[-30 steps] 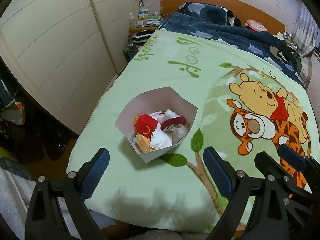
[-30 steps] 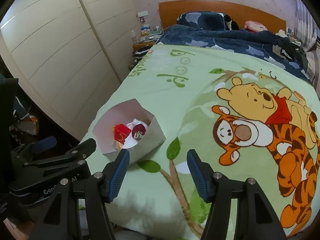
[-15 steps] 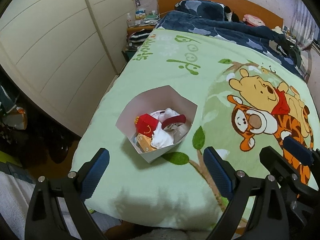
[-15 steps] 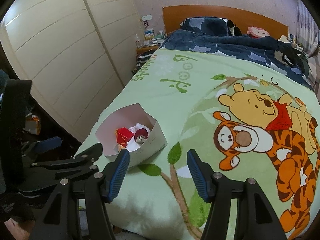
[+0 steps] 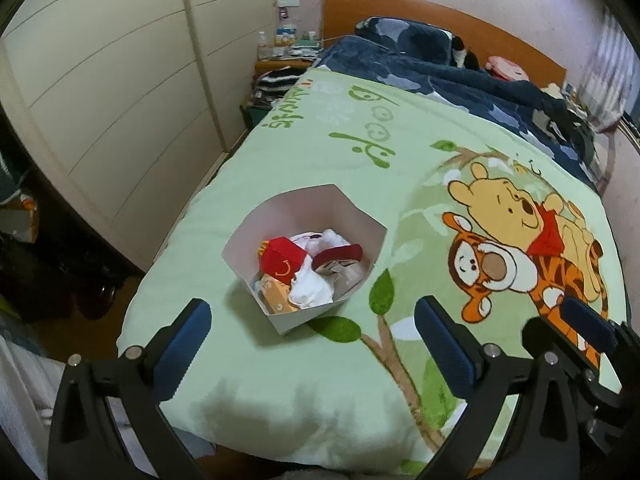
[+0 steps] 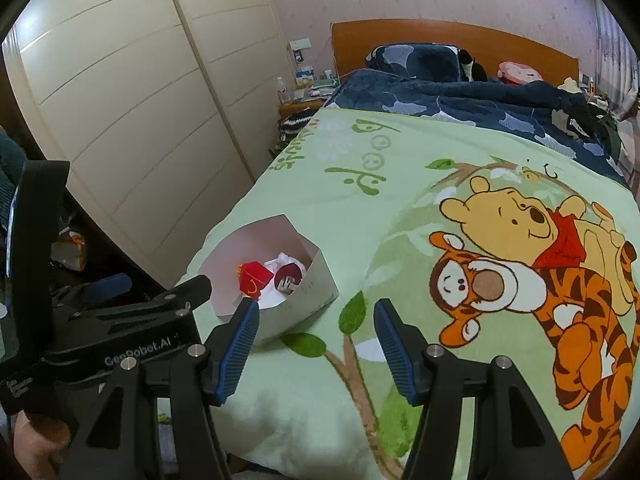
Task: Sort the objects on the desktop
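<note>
A white paper box [image 5: 320, 208] sits on the green cartoon blanket [image 5: 328, 132] near the bed's front left corner. It holds a small red box [image 5: 282, 262], white crumpled paper [image 5: 310, 294], a dark red round item [image 5: 340, 254] and an orange packet [image 5: 276, 296]. The paper box also shows in the right wrist view [image 6: 316, 280]. My left gripper [image 5: 312, 344] is open and empty, just in front of the box. My right gripper [image 6: 316, 340] is open and empty, to the right of the box. The left gripper shows at the left of the right wrist view [image 6: 120, 308].
A dark blue duvet [image 6: 460, 104] lies at the head of the bed by the wooden headboard [image 6: 460, 36]. A cluttered nightstand [image 5: 284, 56] stands at the far left. Cream wardrobe doors [image 5: 100, 80] line the left side. The bed edge drops off just below the grippers.
Both grippers have drawn back and tilted up a little, so the box and bed look slightly farther away. Both jaws stay open and nothing in the box has moved.
</note>
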Demonstrator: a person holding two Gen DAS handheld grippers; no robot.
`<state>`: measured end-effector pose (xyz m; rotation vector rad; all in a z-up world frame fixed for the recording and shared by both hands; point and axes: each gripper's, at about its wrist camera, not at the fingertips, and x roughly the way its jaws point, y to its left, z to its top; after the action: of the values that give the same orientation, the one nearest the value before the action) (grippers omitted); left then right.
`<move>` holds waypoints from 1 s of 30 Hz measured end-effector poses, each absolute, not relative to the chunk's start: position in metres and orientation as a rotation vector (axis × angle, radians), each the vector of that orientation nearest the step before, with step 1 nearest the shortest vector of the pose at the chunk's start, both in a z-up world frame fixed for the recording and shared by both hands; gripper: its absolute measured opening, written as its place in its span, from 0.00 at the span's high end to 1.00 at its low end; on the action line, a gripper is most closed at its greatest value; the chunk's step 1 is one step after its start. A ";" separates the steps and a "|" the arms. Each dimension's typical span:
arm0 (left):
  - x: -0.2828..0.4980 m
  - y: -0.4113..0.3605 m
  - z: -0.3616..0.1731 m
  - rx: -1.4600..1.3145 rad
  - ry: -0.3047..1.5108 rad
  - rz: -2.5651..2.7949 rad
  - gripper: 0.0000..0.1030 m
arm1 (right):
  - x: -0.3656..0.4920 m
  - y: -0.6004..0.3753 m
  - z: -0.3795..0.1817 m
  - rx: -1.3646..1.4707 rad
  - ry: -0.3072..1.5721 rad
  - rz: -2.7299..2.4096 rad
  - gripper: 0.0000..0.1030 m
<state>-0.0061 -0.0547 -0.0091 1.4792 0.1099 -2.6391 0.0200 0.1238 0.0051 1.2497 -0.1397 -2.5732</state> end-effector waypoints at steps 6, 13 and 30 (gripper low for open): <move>-0.008 -0.058 -0.011 1.462 0.093 -2.603 0.00 | 0.020 0.125 0.008 1.231 -0.136 -2.575 0.41; -0.003 -0.060 0.004 1.294 -0.070 -2.477 0.00 | 0.020 0.124 0.009 1.213 -0.131 -2.572 0.41; -0.013 -0.066 -0.001 1.465 0.173 -2.625 0.00 | 0.013 0.119 0.011 1.210 -0.122 -2.576 0.41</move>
<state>-0.0134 -0.0659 -0.0015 1.4651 0.1734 -2.6248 0.0126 0.1188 0.0110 1.2096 -0.1220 -2.5755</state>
